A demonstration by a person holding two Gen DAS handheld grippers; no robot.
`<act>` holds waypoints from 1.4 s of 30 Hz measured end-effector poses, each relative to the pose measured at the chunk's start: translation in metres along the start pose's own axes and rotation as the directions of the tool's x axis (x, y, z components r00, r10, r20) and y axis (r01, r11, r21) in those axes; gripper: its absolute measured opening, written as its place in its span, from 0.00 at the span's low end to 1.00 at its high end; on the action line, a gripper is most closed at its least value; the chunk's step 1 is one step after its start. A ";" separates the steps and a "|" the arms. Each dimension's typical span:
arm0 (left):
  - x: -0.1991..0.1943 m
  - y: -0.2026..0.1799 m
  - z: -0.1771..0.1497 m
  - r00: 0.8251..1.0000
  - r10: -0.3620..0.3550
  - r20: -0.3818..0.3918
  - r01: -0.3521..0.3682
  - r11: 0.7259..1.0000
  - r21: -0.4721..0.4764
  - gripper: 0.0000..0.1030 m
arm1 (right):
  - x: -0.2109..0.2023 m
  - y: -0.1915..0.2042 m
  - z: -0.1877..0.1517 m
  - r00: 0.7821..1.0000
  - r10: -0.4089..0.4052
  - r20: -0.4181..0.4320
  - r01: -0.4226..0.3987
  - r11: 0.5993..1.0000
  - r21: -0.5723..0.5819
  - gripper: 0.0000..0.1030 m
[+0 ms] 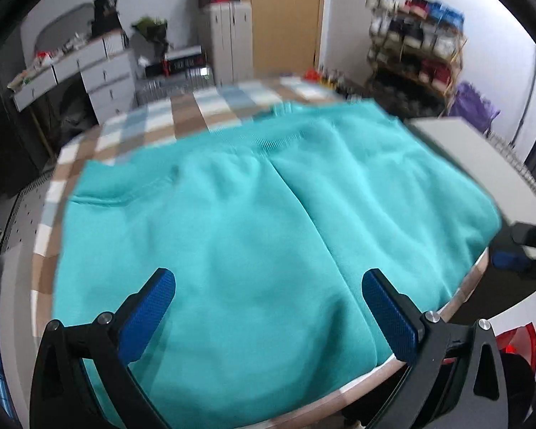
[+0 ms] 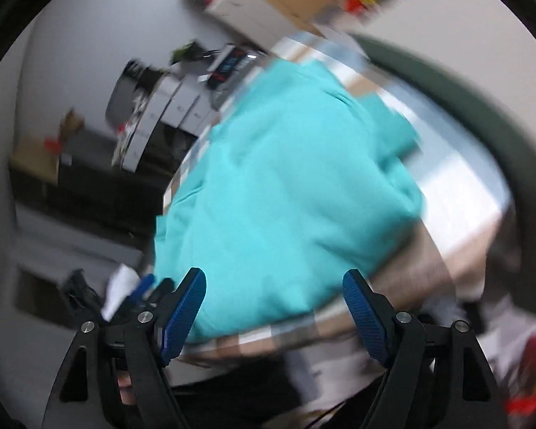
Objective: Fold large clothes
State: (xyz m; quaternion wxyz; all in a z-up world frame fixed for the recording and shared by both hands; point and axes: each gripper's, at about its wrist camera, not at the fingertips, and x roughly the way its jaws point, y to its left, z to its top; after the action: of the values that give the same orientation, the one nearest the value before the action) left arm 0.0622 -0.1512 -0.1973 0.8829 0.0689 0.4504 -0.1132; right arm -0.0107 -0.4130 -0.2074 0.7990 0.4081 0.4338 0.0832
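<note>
Cluttered room: grey drawers point(image 1: 103, 75) against the far wall, a wooden door point(image 1: 286, 18), a shoe rack point(image 1: 414, 46) far right of the left gripper. A table with a checked cloth point(image 1: 182, 114) fills the foreground.

Teal sweatshirt point(image 1: 232, 221) lies folded on the cloth, directly ahead of and beneath the left gripper point(image 1: 268, 307), with a centre crease running away from it.

Left gripper tilts down over the near edge of the garment. Jaws stand wide; blue pads point(image 1: 150, 314) are clear of the fabric, nothing between them.

Right gripper point(image 2: 275, 307) is rolled, so its view is slanted and smeared. Jaws are wide and empty; the sweatshirt point(image 2: 286, 207) sits ahead of the fingertips, not touched. From the left view its tip point(image 1: 525, 250) shows off the garment's right edge.

No legible writing; too blurred.
</note>
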 end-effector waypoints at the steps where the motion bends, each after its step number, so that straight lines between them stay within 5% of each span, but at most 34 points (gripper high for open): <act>1: 0.010 -0.001 0.002 0.999 0.002 -0.038 -0.003 1.000 -0.012 0.99 | 0.007 -0.010 0.001 1.000 0.005 -0.021 -0.004 0.999 0.044 0.78; 4: 0.043 0.009 0.006 0.983 -0.065 -0.173 0.043 0.991 -0.129 0.99 | 0.029 -0.030 0.007 0.999 0.015 -0.051 -0.008 0.992 0.129 0.78; 9: 0.048 0.014 0.010 0.979 -0.077 -0.191 0.054 0.991 -0.126 0.99 | 0.061 -0.025 0.015 0.999 0.002 -0.048 0.005 0.989 0.148 0.78; 15: 0.049 0.019 0.008 0.970 -0.142 -0.197 0.114 0.983 -0.146 0.99 | 0.086 0.010 0.022 0.988 -0.152 0.012 0.152 0.988 -0.009 0.78; 19: 0.049 0.016 0.010 0.968 -0.159 -0.195 0.134 0.982 -0.135 0.99 | 0.084 0.003 0.020 0.987 -0.126 0.098 0.126 0.992 0.009 0.38; 22: 0.049 0.013 0.010 0.971 -0.151 -0.185 0.127 0.983 -0.135 0.99 | 0.065 0.001 0.019 0.984 -0.077 0.161 0.078 0.997 -0.002 0.23; 25: 0.050 0.007 0.009 0.978 -0.119 -0.172 0.098 0.987 -0.127 0.99 | 0.058 0.028 0.012 0.961 -0.138 0.239 0.176 0.973 -0.150 0.16; 29: 0.052 0.004 0.011 0.979 -0.115 -0.169 0.094 0.987 -0.129 0.99 | 0.046 0.067 0.002 0.932 -0.115 0.344 0.236 0.913 -0.332 0.14; 34: 0.057 0.003 0.018 0.974 -0.124 -0.187 0.105 0.988 -0.109 0.99 | 0.049 0.070 0.006 0.947 -0.083 0.311 0.213 0.885 -0.414 0.16; 37: 0.059 -0.002 0.020 0.976 -0.116 -0.186 0.098 0.990 -0.104 0.99 | 0.068 0.053 0.025 0.953 -0.154 0.261 0.234 0.921 -0.310 0.22; 39: 0.059 -0.002 0.021 0.975 -0.126 -0.183 0.107 0.988 -0.107 0.99 | 0.077 0.027 0.042 0.969 -0.118 0.216 0.151 0.978 -0.146 0.29; 42: 0.060 -0.001 0.022 0.974 -0.135 -0.181 0.119 0.988 -0.101 0.99 | 0.091 0.018 0.050 0.967 -0.150 0.206 0.177 0.977 -0.121 0.33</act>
State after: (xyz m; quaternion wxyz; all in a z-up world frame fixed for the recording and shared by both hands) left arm 0.1129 -0.1657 -0.2330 0.8298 0.0108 0.5395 -0.1423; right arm 0.0864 -0.3860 -0.2371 0.8682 0.3206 0.3786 0.0062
